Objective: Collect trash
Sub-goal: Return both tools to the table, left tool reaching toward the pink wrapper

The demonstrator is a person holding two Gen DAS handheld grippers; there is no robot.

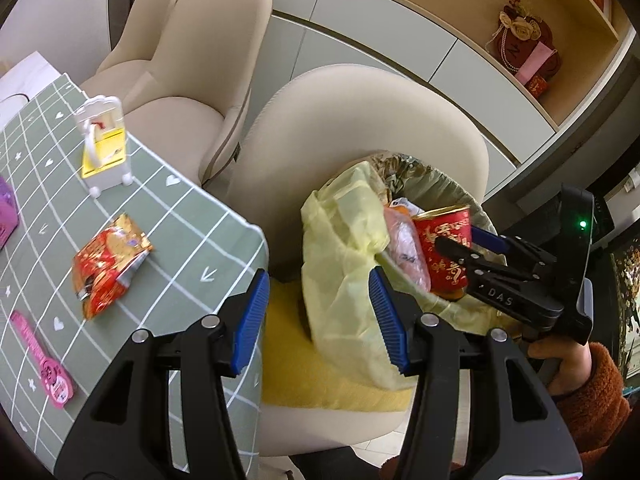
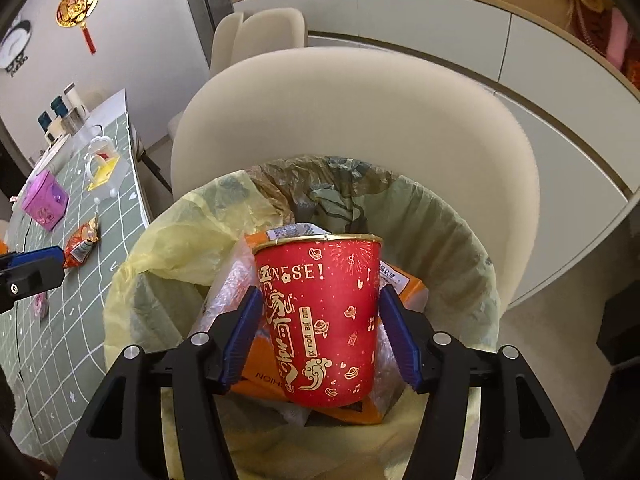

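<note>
A red paper cup [image 2: 320, 316] with gold print stands between the pads of my right gripper [image 2: 320, 332], over the trash bin [image 2: 452, 220] lined with a yellow-green bag. The pads sit close at each side of the cup; I cannot tell whether they press it. The same cup [image 1: 444, 252] and right gripper [image 1: 460, 254] show in the left wrist view, above the bin's bag [image 1: 344, 248]. My left gripper [image 1: 320, 320] is open and empty, beside the table corner. A crumpled red snack wrapper [image 1: 108, 260] lies on the green checked tablecloth [image 1: 180, 232].
The bin stands on a beige chair [image 2: 360, 120] with a yellow cushion [image 1: 304, 380]. It holds an orange box [image 2: 404, 284] and clear plastic. On the table are a white and yellow toy [image 1: 104, 144], a pink item [image 1: 44, 364] and a purple box [image 2: 42, 200]. More chairs [image 1: 192, 68] stand behind.
</note>
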